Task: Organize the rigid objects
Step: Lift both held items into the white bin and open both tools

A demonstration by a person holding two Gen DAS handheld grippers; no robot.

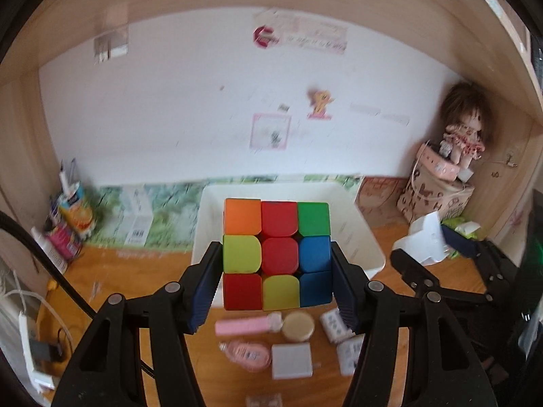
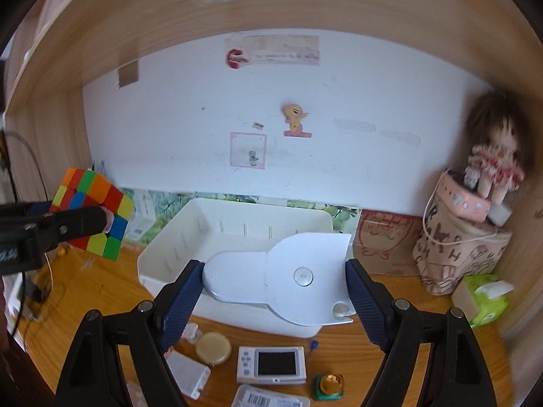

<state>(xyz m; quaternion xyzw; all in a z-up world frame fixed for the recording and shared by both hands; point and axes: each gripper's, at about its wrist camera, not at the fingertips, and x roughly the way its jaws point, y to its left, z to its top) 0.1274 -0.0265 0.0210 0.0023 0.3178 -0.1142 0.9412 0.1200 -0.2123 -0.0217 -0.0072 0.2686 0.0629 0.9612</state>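
A multicoloured puzzle cube [image 1: 276, 234] is clamped between the blue pads of my left gripper [image 1: 274, 257], held in the air in front of a white plastic bin [image 1: 370, 237]. My right gripper [image 2: 274, 268] is shut on a flat white plastic piece [image 2: 298, 281] with a round boss, held over the near wall of the bin [image 2: 163, 247]. In the right wrist view the cube [image 2: 91, 210] and left gripper [image 2: 85, 224] sit at the left, beside the bin. In the left wrist view the right gripper [image 1: 441, 254] carries the white piece [image 1: 424, 240] at the right.
On the wooden desk below lie a pink tube [image 1: 244, 326], a gold round tin [image 2: 213, 346], a white charger [image 1: 292, 361], a white handheld device with a screen [image 2: 271, 364] and a small green jar [image 2: 331, 386]. A doll [image 2: 495, 156] on a bag [image 2: 458, 251] and tissues [image 2: 485, 300] fill the right corner.
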